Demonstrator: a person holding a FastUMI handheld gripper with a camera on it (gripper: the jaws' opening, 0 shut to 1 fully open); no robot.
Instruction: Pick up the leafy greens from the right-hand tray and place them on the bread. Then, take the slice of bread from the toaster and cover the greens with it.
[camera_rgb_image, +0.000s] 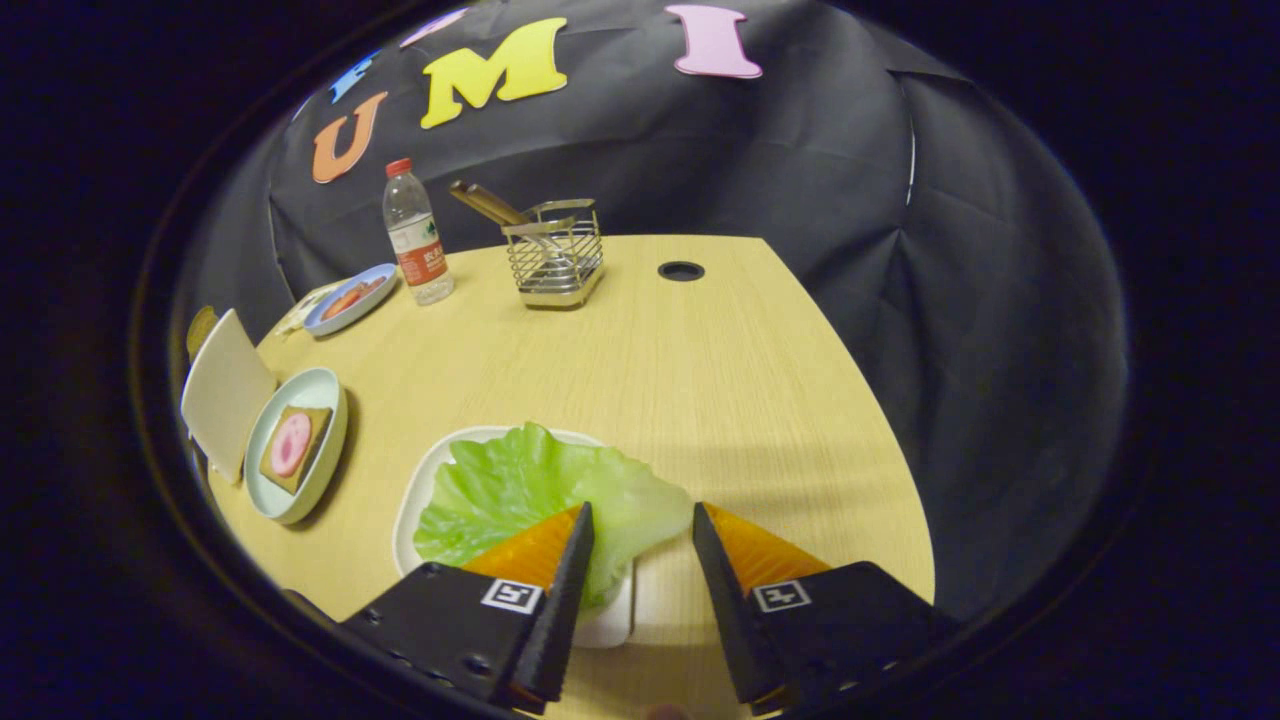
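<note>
A light green lettuce leaf (530, 490) lies on a white square tray (425, 485) on the wooden table (700, 380). My gripper (642, 520) stands open above the leaf's right edge, which reaches into the gap between the fingers. Nothing is gripped. To the left, a pale round plate (320, 392) carries a slice of brown bread (300, 445) topped with a pink round slice (290, 443). Beside that plate, further left, a pale bread slice (222, 392) stands upright; the toaster holding it is mostly hidden.
At the back of the table stand a water bottle (417, 235) and a wire utensil holder (556, 255) with wooden handles. A blue plate (350, 298) with food sits to the bottle's left. A cable hole (681, 270) lies at the far edge.
</note>
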